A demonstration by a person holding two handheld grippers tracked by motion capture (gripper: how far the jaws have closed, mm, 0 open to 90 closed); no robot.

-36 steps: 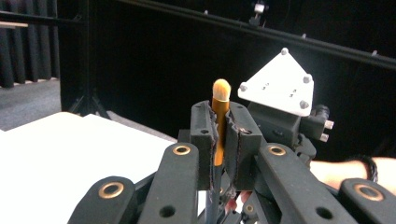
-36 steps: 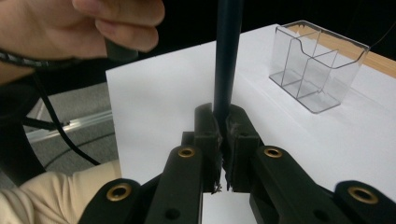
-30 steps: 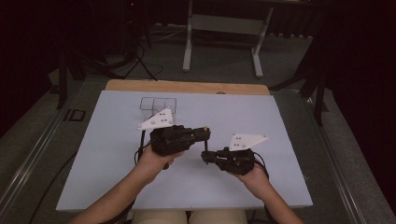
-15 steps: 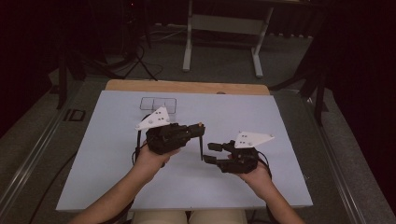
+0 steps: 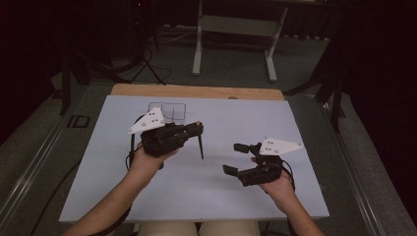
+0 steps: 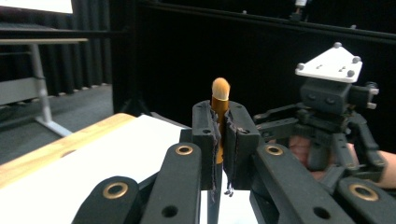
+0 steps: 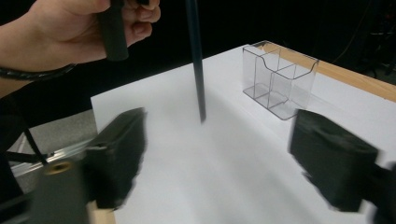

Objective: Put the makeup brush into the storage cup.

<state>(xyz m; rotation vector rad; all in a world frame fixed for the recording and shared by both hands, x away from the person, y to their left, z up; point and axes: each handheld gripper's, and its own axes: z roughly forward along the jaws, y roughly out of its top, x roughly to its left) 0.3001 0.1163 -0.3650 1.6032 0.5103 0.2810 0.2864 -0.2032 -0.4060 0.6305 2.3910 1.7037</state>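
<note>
Nearest the person's edge of the white table (image 5: 196, 196), a broad bare strip of tabletop lies between the two forearms. Just beyond it on the right, the right gripper (image 5: 236, 158) sits low over the surface; its jaws have just been opening and now stand wide apart with nothing between them, pointing toward the table's middle. Between this gripper and the right table edge a band of white stays free.

Left of centre, the left gripper (image 5: 196, 129) is raised above the table, its jaws clenched on a makeup brush (image 6: 219, 100). In the left gripper view the tan bristle tip and gold ferrule stand up above the pads; in the high view the dark handle hangs down from the jaws, slightly tilted, its lower end near the table. A clear gap of white separates the brush from the right gripper.

Farther back, near the far left of the white surface, stands a clear plastic organizer (image 7: 279, 77) with several compartments, close to the wooden strip (image 5: 196, 91) along the far edge.
</note>
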